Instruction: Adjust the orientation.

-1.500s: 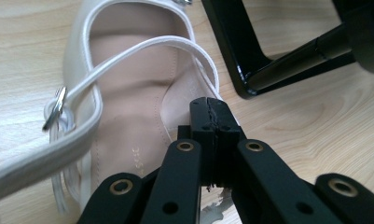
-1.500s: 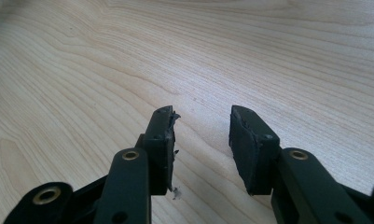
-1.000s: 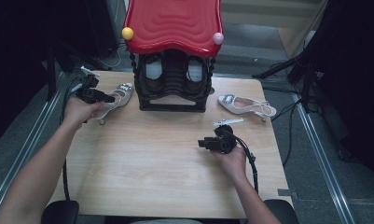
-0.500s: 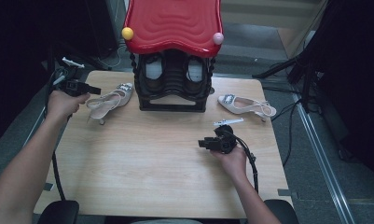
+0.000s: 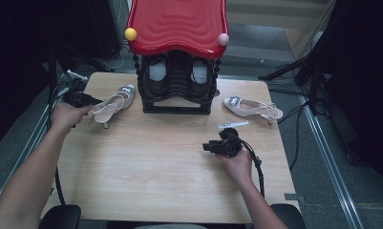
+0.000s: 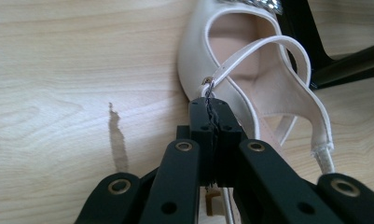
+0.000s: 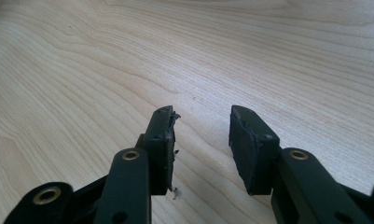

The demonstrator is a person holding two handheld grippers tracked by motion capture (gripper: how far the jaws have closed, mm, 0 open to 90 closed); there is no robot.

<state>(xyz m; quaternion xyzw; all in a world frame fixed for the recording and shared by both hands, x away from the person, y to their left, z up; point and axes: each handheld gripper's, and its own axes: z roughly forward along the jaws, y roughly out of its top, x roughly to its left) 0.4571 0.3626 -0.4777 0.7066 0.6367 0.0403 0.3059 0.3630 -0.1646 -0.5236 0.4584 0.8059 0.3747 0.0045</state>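
Under both grippers, pale wooden table (image 5: 146, 176)

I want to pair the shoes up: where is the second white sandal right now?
In the high view the loose white sandal lies at the table's far right, beside the black shoe rack.

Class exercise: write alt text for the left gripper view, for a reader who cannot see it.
The left gripper, its black jaws shut, pinches the thin strap of a cream slingback shoe lying on a pale wooden table. The black base of a shoe rack shows at the upper right.
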